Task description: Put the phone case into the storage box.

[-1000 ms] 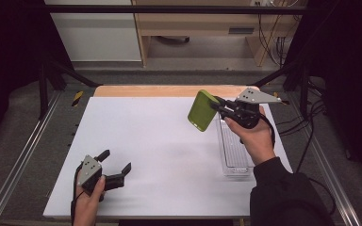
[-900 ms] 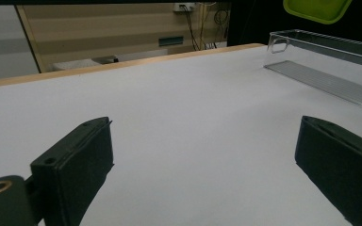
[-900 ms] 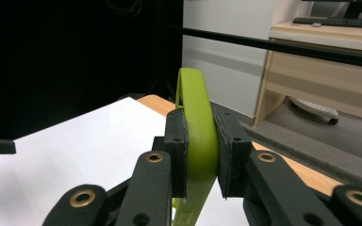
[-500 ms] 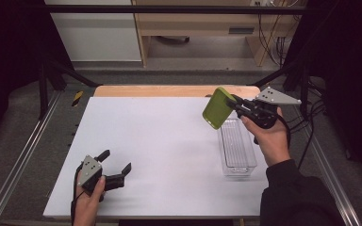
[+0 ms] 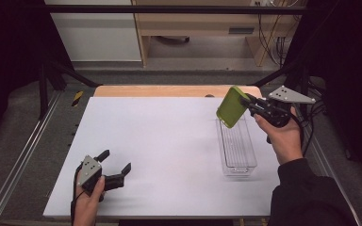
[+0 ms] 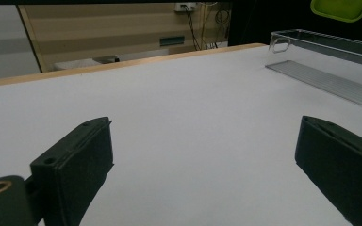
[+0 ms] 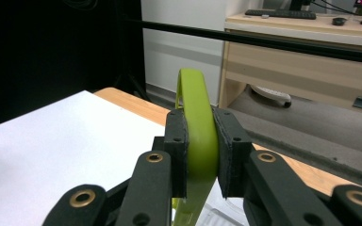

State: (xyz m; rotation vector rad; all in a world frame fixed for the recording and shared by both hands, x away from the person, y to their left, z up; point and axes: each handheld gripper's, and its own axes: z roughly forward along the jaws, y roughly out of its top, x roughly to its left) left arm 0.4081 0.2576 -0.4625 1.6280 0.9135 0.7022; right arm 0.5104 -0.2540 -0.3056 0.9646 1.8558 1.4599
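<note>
My right gripper [image 5: 250, 104] is shut on the rim of a lime-green rounded-rectangle plate [image 5: 232, 107]. It holds the plate tilted on edge in the air above the far end of a clear plastic bin [image 5: 238, 165] at the table's right side. In the right gripper view the plate [image 7: 195, 122] stands edge-on, with both pads [image 7: 178, 141] pressed on it. My left gripper [image 5: 117, 161] rests near the table's front left, open with nothing between its jaws. In the left gripper view the bin [image 6: 325, 61] lies far right and the plate [image 6: 341, 7] hangs above it.
The white table top [image 5: 169, 136] spreads bare between the two hands, with a wooden strip [image 5: 169, 90] along its far edge. Metal rails run down both sides. A wooden cabinet [image 5: 202, 23] stands beyond the table.
My right hand has carried the green plate to the right, from over the table's middle-right to above the bin's far end. The left gripper has stayed put.
</note>
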